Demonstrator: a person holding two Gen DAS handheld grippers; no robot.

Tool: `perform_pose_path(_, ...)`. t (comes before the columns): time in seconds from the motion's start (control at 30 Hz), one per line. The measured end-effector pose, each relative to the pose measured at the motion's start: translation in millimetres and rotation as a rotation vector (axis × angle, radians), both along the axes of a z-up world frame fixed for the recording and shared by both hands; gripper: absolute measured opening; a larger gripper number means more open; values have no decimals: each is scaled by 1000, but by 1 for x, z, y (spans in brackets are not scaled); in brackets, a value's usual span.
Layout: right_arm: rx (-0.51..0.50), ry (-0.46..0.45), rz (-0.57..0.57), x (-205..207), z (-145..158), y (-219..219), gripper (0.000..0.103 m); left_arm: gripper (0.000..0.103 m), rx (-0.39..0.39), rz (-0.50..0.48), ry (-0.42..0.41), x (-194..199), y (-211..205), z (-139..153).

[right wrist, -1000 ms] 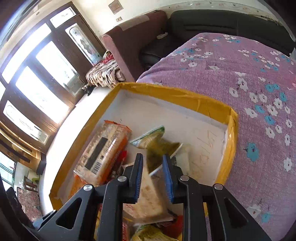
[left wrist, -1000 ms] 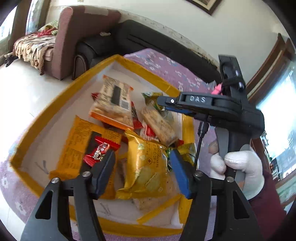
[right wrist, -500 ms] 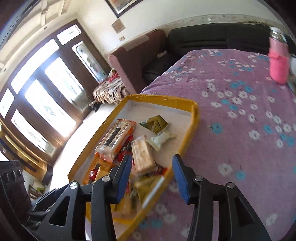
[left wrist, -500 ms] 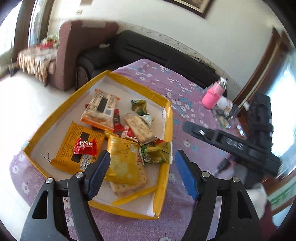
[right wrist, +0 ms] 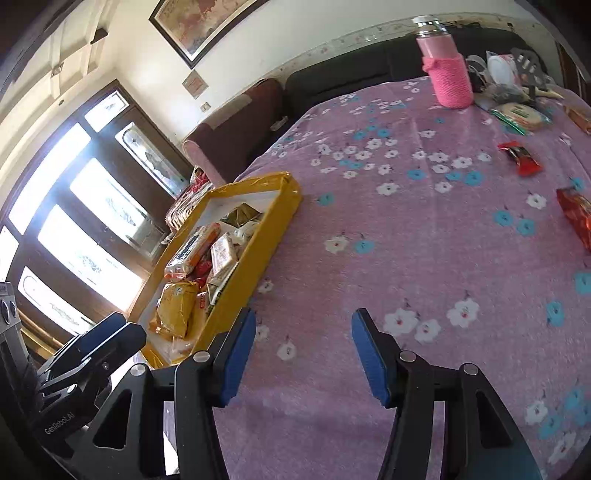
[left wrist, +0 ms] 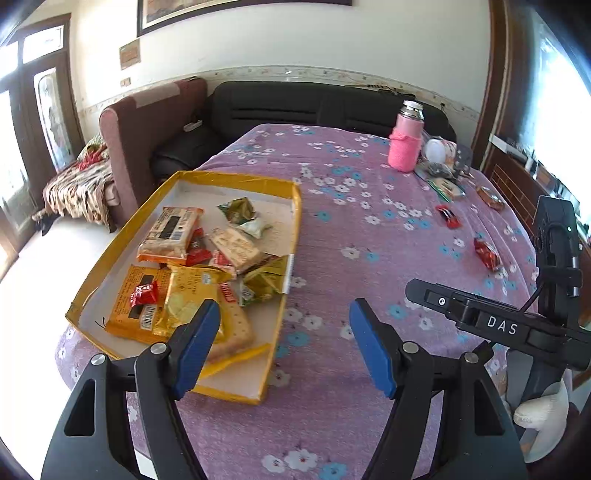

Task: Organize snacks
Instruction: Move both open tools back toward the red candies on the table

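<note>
The left claw (left wrist: 282,341) stands wide with nothing between its blue pads, hovering over the purple flowered cloth (left wrist: 369,258) that covers the bench, just off the near right corner of the yellow tray (left wrist: 291,236). The right claw (right wrist: 303,350) has just been opening and is now moderately wide, also empty, above bare cloth to the right of the tray. A white-gloved hand (left wrist: 543,410) grips the right tool at the edge of the left view.

The tray sits at the bench's left edge and holds most of the snacks: an orange biscuit pack (left wrist: 170,234), a yellow cracker bag (left wrist: 192,299), a small red candy (left wrist: 144,293), green pouches (left wrist: 238,208) and others piled together. More snacks lie loose on the cloth well to the right: two red wrappers (left wrist: 448,216) (left wrist: 487,253), with a green-edged pack (right wrist: 521,114) farther back.

Near the far edge stands a pink bottle (left wrist: 404,142) with a steel cap, beside a cluster of small items too cluttered to tell apart. Behind the bench are a black sofa (left wrist: 295,107) and a maroon armchair (left wrist: 147,125); a framed picture (right wrist: 199,26) hangs on the cream wall, and bright dark-framed windows (right wrist: 85,221) fill the left side.
</note>
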State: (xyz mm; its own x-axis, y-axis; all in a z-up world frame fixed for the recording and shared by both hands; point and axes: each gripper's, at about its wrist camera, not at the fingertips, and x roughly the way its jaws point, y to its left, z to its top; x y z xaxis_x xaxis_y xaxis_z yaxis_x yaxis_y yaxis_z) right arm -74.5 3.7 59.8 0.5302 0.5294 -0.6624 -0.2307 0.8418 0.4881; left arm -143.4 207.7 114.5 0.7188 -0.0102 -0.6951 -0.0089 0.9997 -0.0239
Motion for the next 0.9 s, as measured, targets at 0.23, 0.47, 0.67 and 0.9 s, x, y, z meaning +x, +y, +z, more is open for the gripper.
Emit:
perform_pose_path(0.23,14,-23,-16,-14,3,-17,57,73,27,-16,3,-6,-16,2)
perform_pose_path(0.47,29,-15,-37,-15,-2,-29,57,73,37,-23,17,-2,-22,-2)
perform_pose_path(0.67,27,-10,-78,-14,-3,-54,57,73,17,-60,41,4,-29,-9)
perform_pose_path(0.9,-25,-41,-319,-9,17,-154,57,72,-77,-161,72,13,-40,-19)
